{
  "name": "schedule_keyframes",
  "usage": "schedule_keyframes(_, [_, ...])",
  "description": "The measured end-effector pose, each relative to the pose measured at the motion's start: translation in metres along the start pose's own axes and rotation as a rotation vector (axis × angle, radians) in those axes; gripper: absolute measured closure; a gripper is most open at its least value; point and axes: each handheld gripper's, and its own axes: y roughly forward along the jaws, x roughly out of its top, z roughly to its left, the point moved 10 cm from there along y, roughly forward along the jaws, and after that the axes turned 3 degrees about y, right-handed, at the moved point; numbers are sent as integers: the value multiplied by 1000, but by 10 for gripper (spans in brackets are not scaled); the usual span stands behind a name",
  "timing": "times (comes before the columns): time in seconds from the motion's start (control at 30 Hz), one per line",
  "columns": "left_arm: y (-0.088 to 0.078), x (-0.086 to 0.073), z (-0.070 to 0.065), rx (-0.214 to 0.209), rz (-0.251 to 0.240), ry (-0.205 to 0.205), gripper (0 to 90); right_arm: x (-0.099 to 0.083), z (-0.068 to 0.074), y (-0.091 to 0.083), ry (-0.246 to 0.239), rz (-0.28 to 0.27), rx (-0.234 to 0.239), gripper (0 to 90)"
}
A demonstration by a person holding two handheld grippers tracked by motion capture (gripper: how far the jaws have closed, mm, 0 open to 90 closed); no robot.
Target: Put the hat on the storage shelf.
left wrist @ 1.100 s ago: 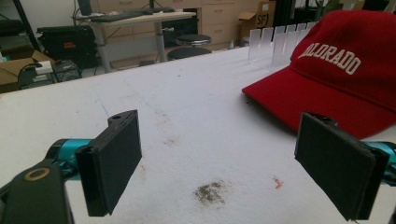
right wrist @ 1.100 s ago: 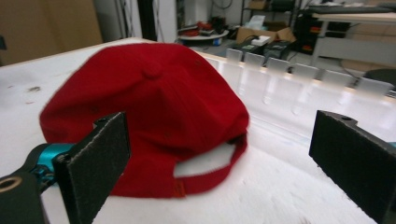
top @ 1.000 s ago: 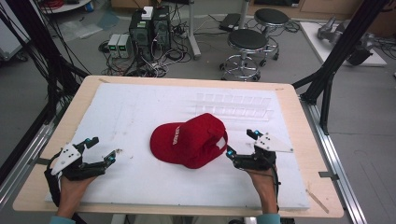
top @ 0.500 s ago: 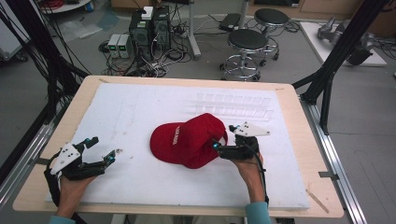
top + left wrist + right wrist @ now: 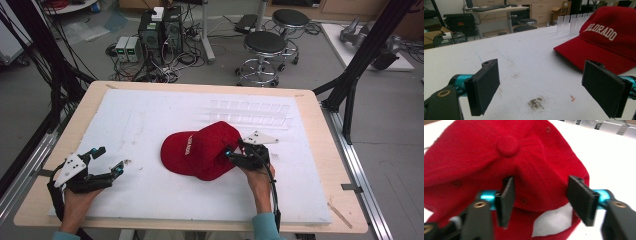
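Note:
A red cap (image 5: 200, 150) with white lettering lies in the middle of the white sheet (image 5: 150, 115), brim toward the left. My right gripper (image 5: 236, 148) is at the cap's back right. In the right gripper view its jaws have just been closing around the back of the cap (image 5: 499, 157), above the strap opening. One pad (image 5: 507, 195) touches the fabric and the other stands at the cap's edge, with a wide gap between them (image 5: 540, 195). My left gripper (image 5: 110, 161) rests open near the front left edge, with nothing between its pads (image 5: 544, 82). The cap (image 5: 604, 37) lies beyond it.
A clear plastic rack (image 5: 250, 112) lies flat behind the cap, and it stands behind the brim (image 5: 574, 22) in the left gripper view. The sheet shows small dirt marks (image 5: 536, 102). Stools (image 5: 265, 45) and electronics boxes (image 5: 160, 25) stand on the floor beyond the table. Black frame posts (image 5: 360, 65) flank it.
My right gripper has moved left onto the back of the cap and its jaws have narrowed around it. The left gripper and the cap have stayed put.

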Motion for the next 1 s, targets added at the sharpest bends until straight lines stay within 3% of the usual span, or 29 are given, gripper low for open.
schedule_keyframes(0.07, [0,0,0,1,0,0,149,-2,1,1,-11,5,-16,537])
schedule_keyframes(0.27, [0,0,1,3,1,-4,149,-2,9,5,-27,1,1,791])
schedule_keyframes(0.67, [0,0,1,2,2,-3,151,19,18,-6,-18,-93,34,863])
schedule_keyframes(1.0, [0,1,2,0,-5,-22,151,46,34,-18,-87,-150,71,866])
